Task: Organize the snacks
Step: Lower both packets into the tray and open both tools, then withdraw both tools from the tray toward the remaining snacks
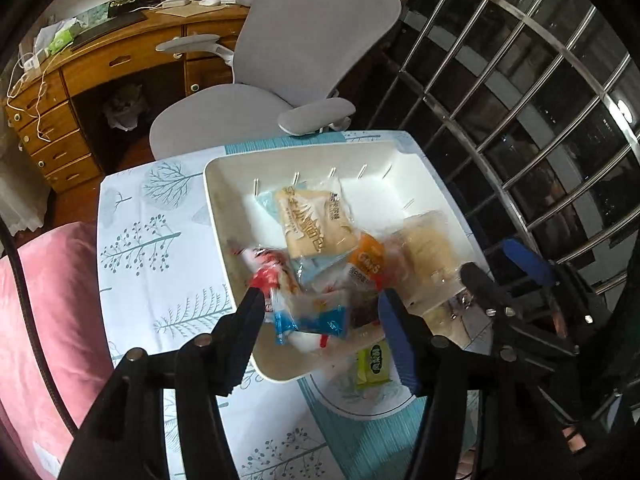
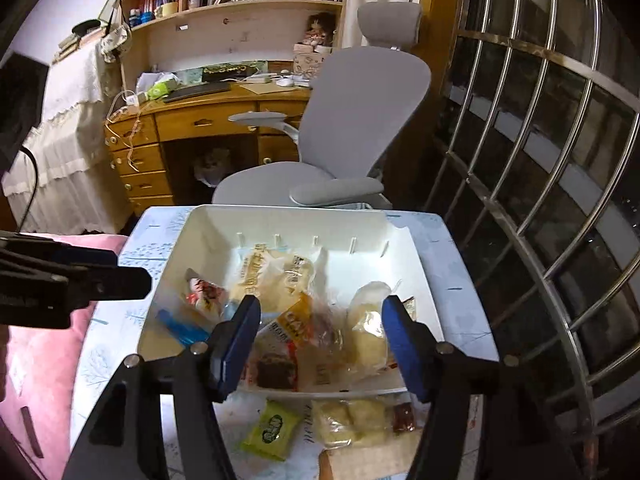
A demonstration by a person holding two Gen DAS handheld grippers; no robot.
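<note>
- Left gripper point(image 1: 320, 312): fingers apart over the near end of the white bin point(image 1: 224, 216), empty; the red-and-blue snack packet point(image 1: 280, 304) lies loose below them.
- Right gripper point(image 2: 318, 328): fingers apart, gripping nothing, above the bin's near rim.
- Worktop point(image 1: 160, 264): green packet point(image 2: 272, 432) and pale yellow packet point(image 2: 352, 420) lie outside, just beside the near rim.
- Bin interior: snacks crowd the near half; the far end is bare.
- Beyond the far edge: grey chair point(image 2: 360, 120); window bars point(image 2: 540, 200) at right.
</note>
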